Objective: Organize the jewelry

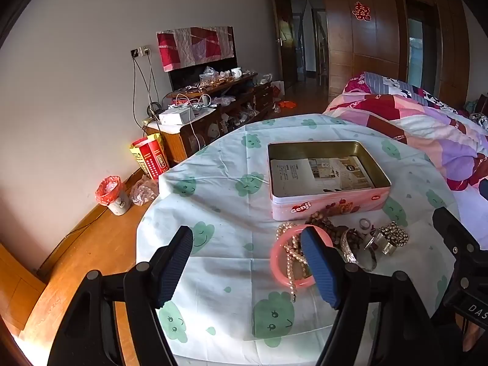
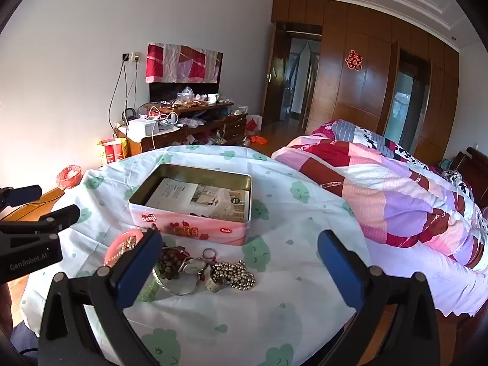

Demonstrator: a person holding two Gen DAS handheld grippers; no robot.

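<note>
A pile of jewelry lies on the table in front of an open pink tin [image 1: 328,204] [image 2: 195,227] that has a printed sheet inside. The pile holds a pink bangle [image 1: 279,263] [image 2: 122,239], a pearl strand [image 1: 291,254], brown wooden beads [image 1: 328,225] [image 2: 169,262], silver bangles [image 1: 360,254] [image 2: 177,286], a ring [image 1: 364,222] and a metal-bead bracelet [image 1: 393,235] [image 2: 233,274]. My left gripper [image 1: 247,267] is open above the table, its right finger over the pink bangle. My right gripper [image 2: 239,270] is open, with the bead bracelet between its fingers in the view.
The round table wears a white cloth with green clouds [image 1: 231,183] [image 2: 283,274]. A bed with a patchwork quilt [image 2: 396,195] stands at the right. A cluttered wooden cabinet [image 1: 213,106] and a red-lined bin [image 1: 111,195] stand by the left wall.
</note>
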